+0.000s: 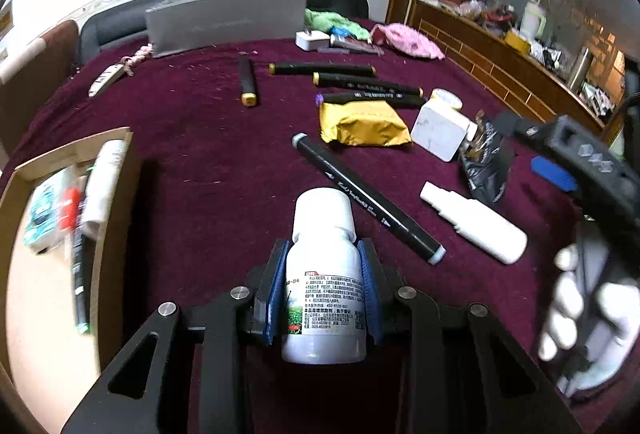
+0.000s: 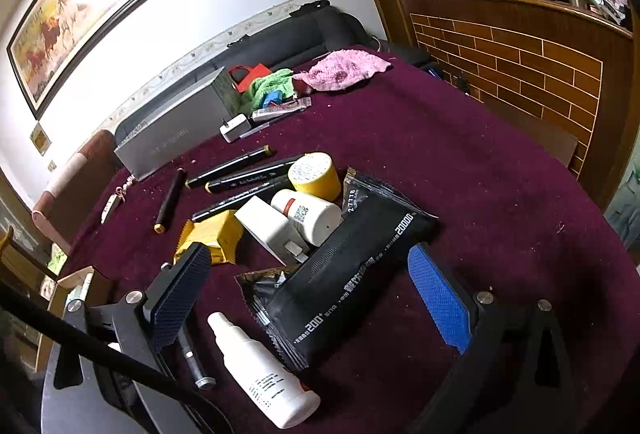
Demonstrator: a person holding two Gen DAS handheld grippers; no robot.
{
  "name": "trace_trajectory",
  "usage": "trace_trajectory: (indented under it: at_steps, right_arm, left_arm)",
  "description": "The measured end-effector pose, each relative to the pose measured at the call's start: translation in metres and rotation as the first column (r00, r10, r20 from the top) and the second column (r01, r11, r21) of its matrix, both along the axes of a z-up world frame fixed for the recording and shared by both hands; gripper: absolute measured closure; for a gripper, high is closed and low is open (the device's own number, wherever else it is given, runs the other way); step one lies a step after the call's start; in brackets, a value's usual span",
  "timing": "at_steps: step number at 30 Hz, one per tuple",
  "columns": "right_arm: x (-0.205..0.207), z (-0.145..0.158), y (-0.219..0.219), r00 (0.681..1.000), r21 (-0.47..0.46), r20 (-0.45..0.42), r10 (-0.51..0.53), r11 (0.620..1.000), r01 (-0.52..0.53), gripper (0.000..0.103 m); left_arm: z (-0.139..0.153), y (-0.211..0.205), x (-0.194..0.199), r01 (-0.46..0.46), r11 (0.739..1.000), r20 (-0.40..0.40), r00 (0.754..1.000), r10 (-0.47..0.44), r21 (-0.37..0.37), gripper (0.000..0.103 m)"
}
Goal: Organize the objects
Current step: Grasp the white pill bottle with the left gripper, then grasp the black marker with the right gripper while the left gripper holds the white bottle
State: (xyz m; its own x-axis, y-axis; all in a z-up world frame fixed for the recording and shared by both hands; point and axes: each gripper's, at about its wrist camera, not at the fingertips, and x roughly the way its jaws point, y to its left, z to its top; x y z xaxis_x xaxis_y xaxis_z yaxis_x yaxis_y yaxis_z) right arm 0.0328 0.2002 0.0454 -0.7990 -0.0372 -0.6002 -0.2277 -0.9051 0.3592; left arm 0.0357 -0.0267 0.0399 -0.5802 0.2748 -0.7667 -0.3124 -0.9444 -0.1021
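My left gripper (image 1: 323, 250) is shut on a white pill bottle (image 1: 324, 298) with a printed label, its blue pads pressed against both sides, cap pointing away. It hangs above the maroon tablecloth (image 1: 192, 138), just right of a cardboard box (image 1: 124, 154) holding tubes and packets. My right gripper (image 2: 308, 254) stands open over a black foil packet (image 2: 348, 282). A white spray bottle (image 2: 260, 366) lies just in front of its left finger. In the left wrist view the right gripper (image 1: 560, 158) shows at the right edge, held by a white-gloved hand (image 1: 580, 314).
A black marker (image 1: 368, 198) lies ahead of the held bottle, with more markers (image 1: 320, 68) further back. A yellow packet (image 1: 364, 122), white adapter (image 1: 440, 130), yellow jar (image 2: 316, 174), grey box (image 1: 224, 18) and pink cloth (image 1: 404, 38) sit beyond.
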Motion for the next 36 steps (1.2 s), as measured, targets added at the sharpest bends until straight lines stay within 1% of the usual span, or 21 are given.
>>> trace_trajectory:
  at_steps: [7,11,12,14,16,17,18,20,22,24,27,28,30,32,34,36]
  right_arm:
    - [-0.003,-0.004,-0.003,0.999,0.048,0.034,-0.019,0.999,0.018,0.003]
    - [-0.003,0.006,-0.019,1.0,0.139,0.014,-0.02,0.99,0.018,0.004]
    - [-0.002,0.014,-0.027,1.0,0.167,0.002,0.001,0.986,-0.002,0.004]
    - [-0.003,0.025,-0.042,0.997,0.176,0.008,0.077,0.981,-0.077,0.004]
    - [-0.011,0.033,-0.058,0.982,0.157,0.048,0.182,0.97,-0.187,0.004]
    - [-0.018,0.035,-0.067,0.968,0.141,0.078,0.24,0.958,-0.249,0.004]
    - [-0.026,0.035,-0.076,0.947,0.116,0.117,0.301,0.942,-0.314,0.004]
    - [-0.04,0.03,-0.091,0.913,0.083,0.179,0.368,0.919,-0.386,0.004]
    - [-0.052,0.024,-0.105,0.894,0.097,0.228,0.387,0.904,-0.416,0.005]
    - [-0.059,0.016,-0.116,0.885,0.12,0.259,0.386,0.897,-0.426,0.006]
    - [-0.064,0.01,-0.122,0.877,0.106,0.282,0.39,0.895,-0.432,0.008]
    - [-0.066,0.008,-0.124,0.876,0.105,0.287,0.389,0.896,-0.432,0.009]
    - [-0.068,0.005,-0.129,0.867,0.109,0.303,0.395,0.89,-0.443,0.017]
    - [-0.07,0.001,-0.136,0.853,0.115,0.327,0.408,0.878,-0.464,0.033]
    - [-0.072,-0.005,-0.144,0.839,0.122,0.352,0.415,0.868,-0.481,0.037]
    - [-0.072,-0.009,-0.148,0.84,0.152,0.367,0.4,0.865,-0.478,0.037]
  left_arm:
    - [0.021,-0.019,0.03,-0.034,0.999,-0.072,0.997,0.032,-0.032,0.074]
    - [0.026,-0.029,0.04,-0.042,0.998,-0.091,0.995,0.038,-0.043,0.074]
    - [0.027,-0.033,0.042,-0.046,0.998,-0.094,0.995,0.042,-0.039,0.074]
    - [0.028,-0.042,0.044,-0.05,0.999,-0.093,0.995,0.048,-0.014,0.074]
    - [0.029,-0.05,0.048,-0.057,0.998,-0.093,0.994,0.058,0.012,0.074]
    - [0.03,-0.054,0.049,-0.059,0.998,-0.094,0.994,0.061,0.028,0.074]
    - [0.031,-0.059,0.051,-0.061,0.997,-0.096,0.993,0.064,0.044,0.074]
    - [0.032,-0.066,0.053,-0.067,0.996,-0.098,0.992,0.073,0.061,0.074]
    - [0.034,-0.075,0.055,-0.071,0.994,-0.099,0.992,0.079,0.08,0.074]
    - [0.035,-0.082,0.056,-0.078,0.992,-0.099,0.991,0.088,0.094,0.074]
    - [0.034,-0.092,0.056,-0.085,0.989,-0.094,0.991,0.096,0.122,0.074]
    - [0.034,-0.094,0.056,-0.087,0.988,-0.092,0.991,0.1,0.13,0.074]
    - [0.033,-0.098,0.057,-0.088,0.986,-0.09,0.991,0.101,0.143,0.074]
    - [0.032,-0.098,0.057,-0.085,0.984,-0.086,0.991,0.099,0.154,0.074]
    - [0.03,-0.099,0.059,-0.081,0.984,-0.083,0.992,0.095,0.162,0.074]
    - [0.029,-0.099,0.059,-0.076,0.983,-0.079,0.993,0.09,0.168,0.074]
